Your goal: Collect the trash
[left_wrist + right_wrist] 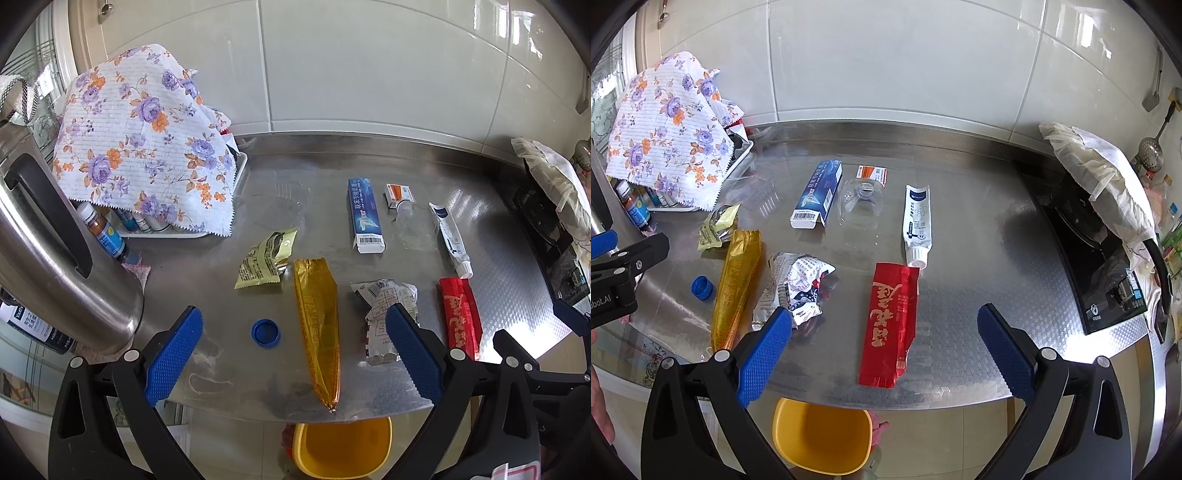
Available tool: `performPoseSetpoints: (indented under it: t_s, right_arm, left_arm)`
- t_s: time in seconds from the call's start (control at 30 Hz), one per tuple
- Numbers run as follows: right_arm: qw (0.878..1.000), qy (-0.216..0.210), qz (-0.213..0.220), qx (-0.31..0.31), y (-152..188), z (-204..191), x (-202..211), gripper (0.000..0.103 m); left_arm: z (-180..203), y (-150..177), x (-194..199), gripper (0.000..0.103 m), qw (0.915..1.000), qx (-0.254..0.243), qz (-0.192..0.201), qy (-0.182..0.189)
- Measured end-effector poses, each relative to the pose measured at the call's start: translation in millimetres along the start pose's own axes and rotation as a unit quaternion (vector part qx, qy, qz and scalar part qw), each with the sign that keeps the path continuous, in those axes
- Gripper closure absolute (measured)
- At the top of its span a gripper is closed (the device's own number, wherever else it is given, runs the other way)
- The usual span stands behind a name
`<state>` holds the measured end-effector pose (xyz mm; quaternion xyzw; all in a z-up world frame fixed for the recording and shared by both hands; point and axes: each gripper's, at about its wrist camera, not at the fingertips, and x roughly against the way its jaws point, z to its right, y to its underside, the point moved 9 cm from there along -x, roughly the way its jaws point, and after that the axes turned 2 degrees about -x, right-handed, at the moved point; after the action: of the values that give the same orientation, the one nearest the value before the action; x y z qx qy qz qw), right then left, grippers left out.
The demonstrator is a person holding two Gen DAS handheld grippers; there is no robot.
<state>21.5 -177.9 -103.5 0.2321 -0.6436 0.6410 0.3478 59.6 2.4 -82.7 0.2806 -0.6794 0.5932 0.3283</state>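
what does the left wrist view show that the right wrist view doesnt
Only the left wrist view shows the steel kettle at its left edge. Only the right wrist view shows the ladle and spatula hanging on the wall. Both show the gold wrapper, red wrapper, blue cap, toothpaste box, floral cloth, yellow bin below the counter, and both claws, left and right, open.

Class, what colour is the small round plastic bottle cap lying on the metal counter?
Blue: the small round plastic bottle cap shows best in the left wrist view.
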Motion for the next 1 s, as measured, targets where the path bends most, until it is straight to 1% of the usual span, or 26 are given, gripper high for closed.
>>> performPoseSetpoints:
  t_s: [0.2,0.27,1.0]
  right_arm:
    - [1.000,0.000,-0.001,-0.001,0.5,0.6,-0.3,0.003]
    - [1.000,0.000,-0.001,0.000,0.8,0.8,-0.4,0.003]
    - [1.000,0.004,-0.001,0.000,2.3,4.3,-0.7,0.003]
  left_arm:
    - [2.4,4.5,0.6,0.004,1.0000,-0.001,-0.001,0.001]
    - [0.6,-1.3,-0.6,0.004,1.0000,0.000,-0.001,0.000]
    - [3.2,-1.9,-1.5,0.004,1.0000,0.000,-0.005,0.004]
